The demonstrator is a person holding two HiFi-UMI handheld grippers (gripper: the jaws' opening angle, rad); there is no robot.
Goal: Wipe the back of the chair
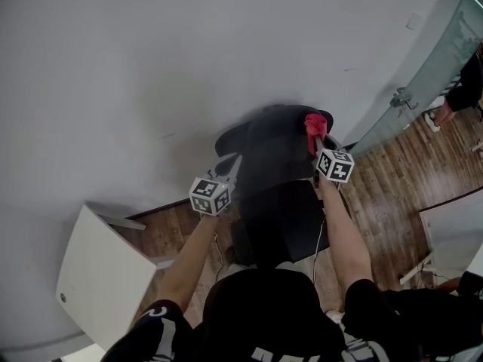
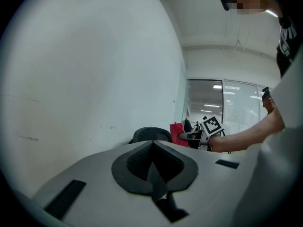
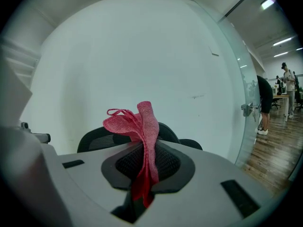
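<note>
Clamped tight between the jaws of the right gripper (image 3: 144,176): a red cloth (image 3: 139,124), bunched and sticking up past the jaw tips. Held at the top edge of the black mesh chair back (image 3: 94,140), right by it; actual contact hard to judge. Over at the left gripper (image 2: 152,167), jaws pressed fully together on nothing, raised near the left side of the chair back, apparently just clear of it. Beyond both, a plain white wall (image 1: 189,51). Off to the right, a glass partition (image 1: 430,74) above wood floor (image 1: 392,179); at lower left, a white table (image 1: 98,270).
</note>
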